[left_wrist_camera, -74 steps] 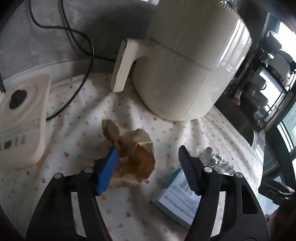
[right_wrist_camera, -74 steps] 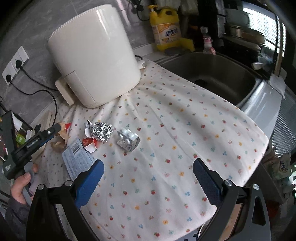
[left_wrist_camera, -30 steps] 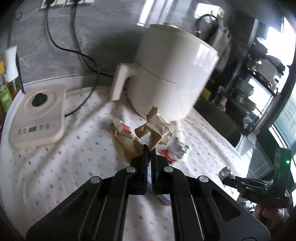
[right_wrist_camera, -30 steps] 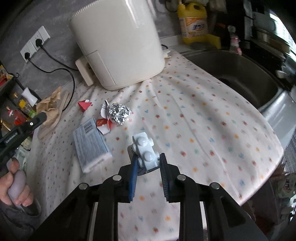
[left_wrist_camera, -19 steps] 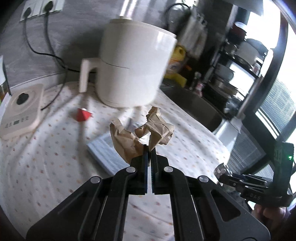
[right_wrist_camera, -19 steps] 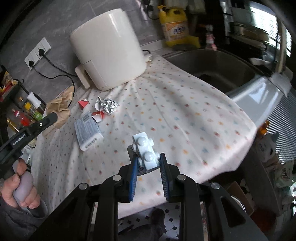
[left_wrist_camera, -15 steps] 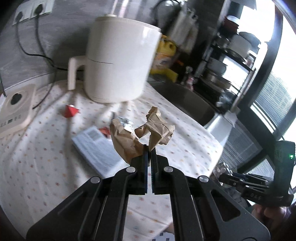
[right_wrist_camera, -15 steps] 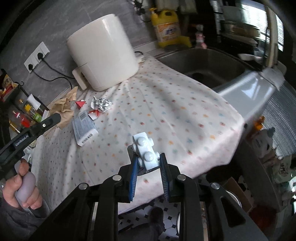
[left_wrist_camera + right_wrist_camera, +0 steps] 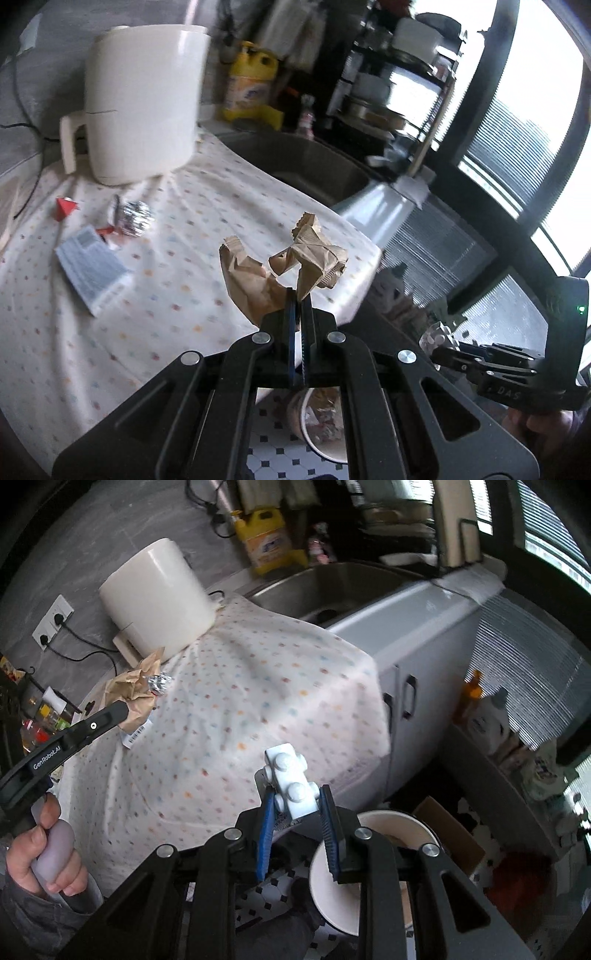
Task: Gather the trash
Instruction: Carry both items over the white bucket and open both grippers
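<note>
Brown crumpled paper (image 9: 284, 269) is clenched in the jaws of the left gripper (image 9: 298, 317), which are closed flat on its lower edge; the wad stands up and forward of the jaws, past the front edge of the cloth-covered surface (image 9: 177, 236). A white blister pack (image 9: 291, 782) is pinched between the blue pads (image 9: 266, 823) of the right gripper (image 9: 295, 812). The jaws are partly closed on its sides, and its long axis points forward and upward along them.

The deciding relation is noted as vertical: the paper bin (image 9: 334, 882), a white round tub standing on the tiled floor (image 9: 273, 886), lies below and slightly to the right of the right jaws, its rim partly hidden behind the right finger. In the left wrist view the same bin (image 9: 319, 424) is seen directly beneath the closed left jaws, with scraps already inside. Both held items are therefore judged to be near a drop position, the left one more squarely over the opening.

The right gripper is judged to carry its pack slightly short of the bin's centre; a small shift toward the rim's far side appears called for before release.

Remaining on the surface, well apart from both jaws, are recorded: a foil ball (image 9: 135, 218), a red scrap (image 9: 65, 207), and a flat blue-and-white packet (image 9: 92, 269). A white appliance (image 9: 144, 107) stands behind them. These items are judged to be still outstanding.

A risk is noted that the light paper may cling to the pads or drift wide of the rim.
</note>
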`<state>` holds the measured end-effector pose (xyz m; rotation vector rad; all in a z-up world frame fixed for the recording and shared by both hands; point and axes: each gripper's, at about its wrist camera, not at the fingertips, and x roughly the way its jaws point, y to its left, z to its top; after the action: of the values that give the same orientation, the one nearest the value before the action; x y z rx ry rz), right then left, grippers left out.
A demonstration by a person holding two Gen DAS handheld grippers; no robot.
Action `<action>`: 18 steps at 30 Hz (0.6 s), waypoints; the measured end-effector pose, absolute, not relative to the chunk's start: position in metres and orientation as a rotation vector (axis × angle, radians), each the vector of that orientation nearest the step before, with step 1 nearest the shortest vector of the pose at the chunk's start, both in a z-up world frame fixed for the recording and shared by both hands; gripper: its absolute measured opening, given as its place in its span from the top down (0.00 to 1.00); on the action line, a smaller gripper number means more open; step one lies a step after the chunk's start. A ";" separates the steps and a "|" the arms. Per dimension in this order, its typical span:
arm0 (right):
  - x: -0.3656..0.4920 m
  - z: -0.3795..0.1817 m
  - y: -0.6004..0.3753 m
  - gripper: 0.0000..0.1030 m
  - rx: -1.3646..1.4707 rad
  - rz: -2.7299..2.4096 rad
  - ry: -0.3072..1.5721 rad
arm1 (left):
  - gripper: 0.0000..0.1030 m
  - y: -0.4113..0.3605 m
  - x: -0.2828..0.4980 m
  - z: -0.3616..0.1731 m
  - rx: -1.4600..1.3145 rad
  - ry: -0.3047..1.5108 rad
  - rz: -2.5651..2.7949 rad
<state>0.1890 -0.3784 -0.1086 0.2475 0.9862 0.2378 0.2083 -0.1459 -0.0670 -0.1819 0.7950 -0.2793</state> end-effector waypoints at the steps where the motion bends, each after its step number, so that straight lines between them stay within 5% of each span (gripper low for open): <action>1: 0.185 -0.111 -0.385 0.76 0.250 0.231 0.990 | 0.97 -0.153 0.207 -0.068 -0.177 0.801 -0.287; 5: 0.168 -0.116 -0.405 0.68 0.254 0.214 0.998 | 0.96 -0.181 0.202 -0.074 -0.166 0.817 -0.318; 6: 0.165 -0.117 -0.409 0.45 0.252 0.211 0.999 | 0.97 -0.185 0.201 -0.076 -0.165 0.820 -0.323; 8: 0.156 -0.115 -0.421 0.27 0.254 0.197 0.974 | 0.97 -0.196 0.196 -0.080 -0.162 0.830 -0.339; 18: 0.124 -0.124 -0.477 0.21 0.284 0.123 0.984 | 0.96 -0.240 0.169 -0.102 -0.160 0.886 -0.384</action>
<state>0.1236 -0.4766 -0.1237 0.2842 0.9836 0.1227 0.1685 -0.2397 -0.1022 -0.1604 0.8857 -0.3843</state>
